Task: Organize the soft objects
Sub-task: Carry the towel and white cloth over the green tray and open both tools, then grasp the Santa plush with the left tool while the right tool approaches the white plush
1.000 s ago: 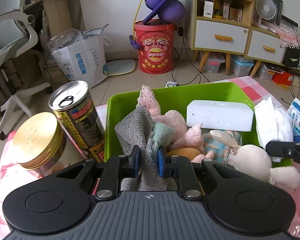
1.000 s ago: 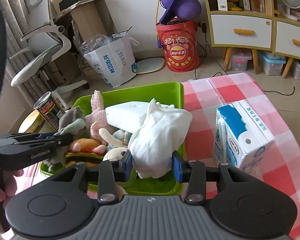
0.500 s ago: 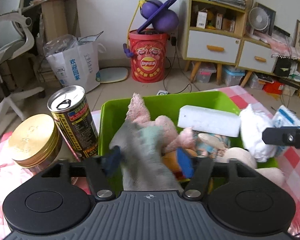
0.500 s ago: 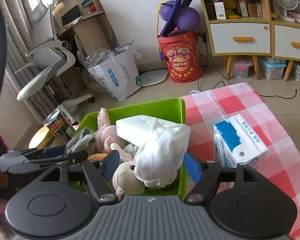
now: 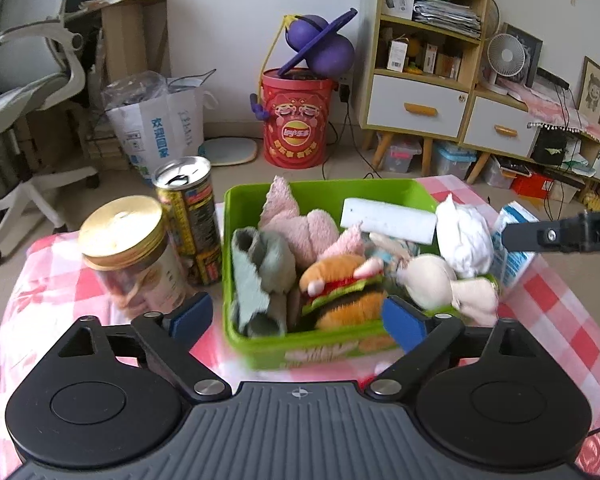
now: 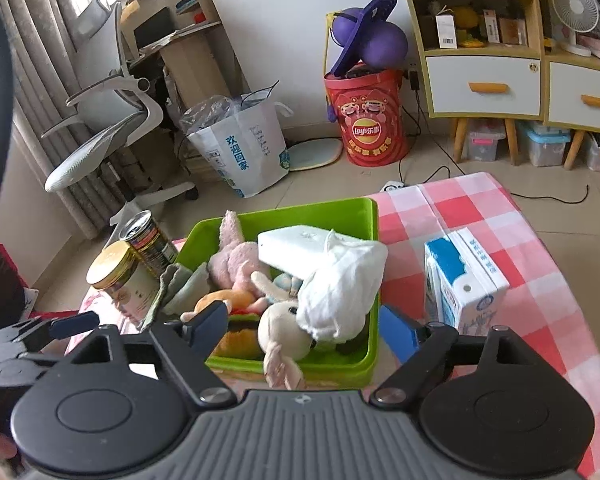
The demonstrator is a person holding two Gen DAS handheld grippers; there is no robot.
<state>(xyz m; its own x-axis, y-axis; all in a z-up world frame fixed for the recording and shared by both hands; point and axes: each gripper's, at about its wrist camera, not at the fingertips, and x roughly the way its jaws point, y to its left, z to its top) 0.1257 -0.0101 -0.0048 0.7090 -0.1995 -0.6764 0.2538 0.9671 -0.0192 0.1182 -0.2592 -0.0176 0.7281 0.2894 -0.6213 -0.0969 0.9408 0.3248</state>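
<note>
A green bin (image 5: 328,194) (image 6: 356,216) on the checked table holds soft things: a grey-green cloth (image 5: 260,272) (image 6: 176,286), a pink plush (image 5: 296,224) (image 6: 236,260), a burger plush (image 5: 342,288), a cream bunny (image 5: 440,284) (image 6: 284,332), a white sponge block (image 5: 388,220) (image 6: 292,246) and a white cloth (image 5: 464,240) (image 6: 340,284). My left gripper (image 5: 298,320) is open and empty, just in front of the bin. My right gripper (image 6: 306,326) is open and empty, above the bin's near right corner.
A gold-lidded jar (image 5: 128,252) (image 6: 120,276) and a drink can (image 5: 190,216) (image 6: 146,240) stand left of the bin. A blue and white milk carton (image 5: 514,248) (image 6: 462,280) stands to its right. The table edge lies behind the bin.
Both grippers opened: the left let go of the grey-green cloth and the right let go of the white cloth, both now lying in the bin. Both grippers drew back and up.
</note>
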